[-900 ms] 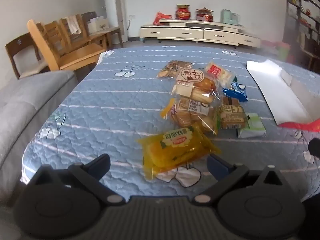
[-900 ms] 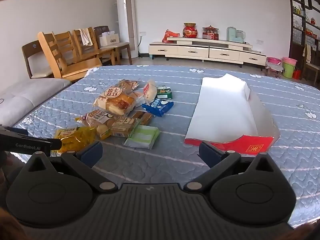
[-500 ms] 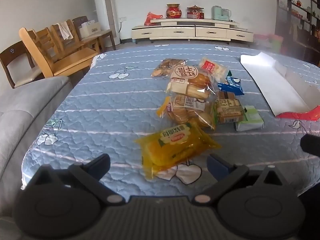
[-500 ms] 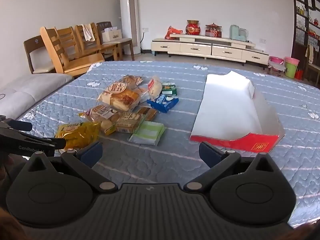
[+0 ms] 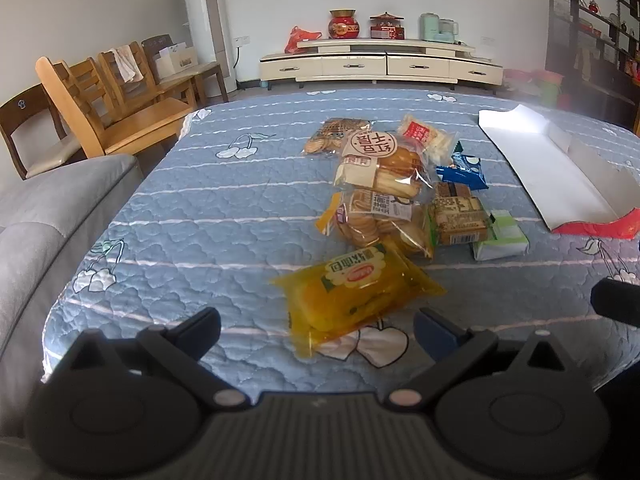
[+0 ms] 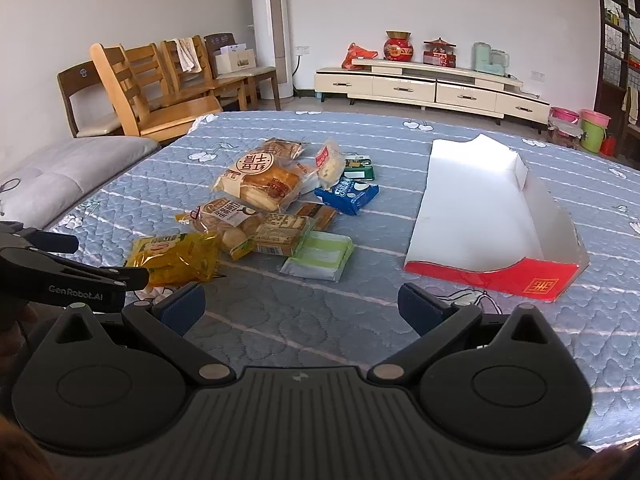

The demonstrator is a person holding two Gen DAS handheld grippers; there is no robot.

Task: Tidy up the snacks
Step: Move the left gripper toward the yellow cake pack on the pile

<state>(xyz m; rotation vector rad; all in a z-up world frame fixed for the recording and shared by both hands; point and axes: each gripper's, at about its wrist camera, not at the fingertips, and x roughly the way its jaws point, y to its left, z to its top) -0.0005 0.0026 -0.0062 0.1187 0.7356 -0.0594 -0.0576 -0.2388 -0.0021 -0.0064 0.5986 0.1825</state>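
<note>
Several snack packs lie in a heap on the blue quilted table [image 5: 224, 216]. Nearest is a yellow bread bag [image 5: 352, 292] [image 6: 176, 256]. Behind it lie a clear biscuit bag [image 5: 380, 220], a big bread bag with a round label [image 6: 260, 180], a brown cracker pack [image 6: 280, 234], a pale green pack [image 6: 320, 256] and a blue cookie pack [image 6: 348, 194]. An open white and red cardboard box [image 6: 484, 208] [image 5: 560, 172] lies to the right. My left gripper [image 5: 316, 326] hangs open just short of the yellow bag. My right gripper [image 6: 300, 304] is open over bare quilt, with nothing between its fingers.
Wooden chairs [image 6: 152, 92] stand at the table's far left and a grey sofa [image 5: 36, 220] runs along its left edge. A low cream cabinet [image 6: 432, 88] with jars is against the back wall. Bare quilt lies between the heap and the box.
Both views have tilted up a little and more of the room shows. The snacks and the box lie as before. Both grippers stay open.
</note>
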